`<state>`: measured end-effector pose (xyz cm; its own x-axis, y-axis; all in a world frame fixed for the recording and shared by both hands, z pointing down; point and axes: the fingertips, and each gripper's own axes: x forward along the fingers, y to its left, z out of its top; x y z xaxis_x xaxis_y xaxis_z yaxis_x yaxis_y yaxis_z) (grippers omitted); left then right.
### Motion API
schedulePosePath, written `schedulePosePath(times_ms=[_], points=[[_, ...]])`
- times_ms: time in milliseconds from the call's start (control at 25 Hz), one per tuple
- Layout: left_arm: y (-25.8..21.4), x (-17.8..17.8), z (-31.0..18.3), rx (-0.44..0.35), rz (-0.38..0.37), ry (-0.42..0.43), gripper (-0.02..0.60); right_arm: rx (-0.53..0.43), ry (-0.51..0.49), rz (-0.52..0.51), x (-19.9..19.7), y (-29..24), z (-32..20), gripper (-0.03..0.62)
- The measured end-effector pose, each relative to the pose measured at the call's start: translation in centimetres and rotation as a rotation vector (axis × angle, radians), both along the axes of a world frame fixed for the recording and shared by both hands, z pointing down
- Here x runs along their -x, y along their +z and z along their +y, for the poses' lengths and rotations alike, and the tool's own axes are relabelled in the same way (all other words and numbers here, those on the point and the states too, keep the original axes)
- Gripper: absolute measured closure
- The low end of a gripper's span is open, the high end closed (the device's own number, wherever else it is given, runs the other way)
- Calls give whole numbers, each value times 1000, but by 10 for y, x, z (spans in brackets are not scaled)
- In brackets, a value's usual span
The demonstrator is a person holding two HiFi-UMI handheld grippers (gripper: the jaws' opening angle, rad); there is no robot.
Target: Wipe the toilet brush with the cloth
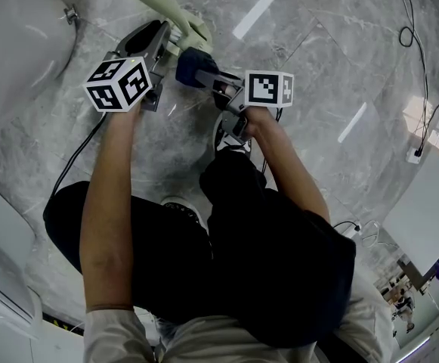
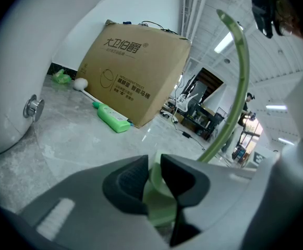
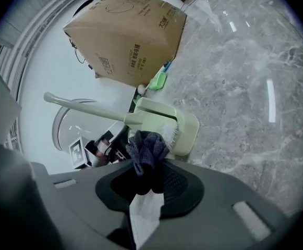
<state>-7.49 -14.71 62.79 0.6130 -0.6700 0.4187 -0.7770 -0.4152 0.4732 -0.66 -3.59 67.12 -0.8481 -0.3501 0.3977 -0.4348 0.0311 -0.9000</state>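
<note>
While the left gripper [image 2: 152, 168] is clamped on the pale green toilet brush [image 2: 160, 204], the right gripper [image 3: 150, 180] pinches a dark blue cloth [image 3: 147, 150], whose bunched end touches the brush bristles at twelve o'clock. From the head view, the brush handle runs toward eleven o'clock, near the white toilet [image 1: 15, 44], over grey marble floor [image 1: 340, 66].

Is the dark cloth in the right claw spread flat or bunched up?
Bunched up: the dark blue cloth is a crumpled wad pinched in the right claw, at the bristles of the pale green plastic toilet brush.
</note>
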Motion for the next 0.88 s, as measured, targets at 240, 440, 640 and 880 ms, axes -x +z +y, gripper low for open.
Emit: schedulePosePath(times_ms=[240,440,640,880], points=[[0,0,0,-2,0,0,581,-17,-33,87,-4,6,2,513],[-1,0,1,-2,0,0,581,-10,-39,138,-11,11,6,513],[-1,0,1,-2,0,-1,581,-7,-50,162,-11,8,8,513],[0,0,1,0,-1,-3,581,-33,-31,109,-6,-15,-1,513]])
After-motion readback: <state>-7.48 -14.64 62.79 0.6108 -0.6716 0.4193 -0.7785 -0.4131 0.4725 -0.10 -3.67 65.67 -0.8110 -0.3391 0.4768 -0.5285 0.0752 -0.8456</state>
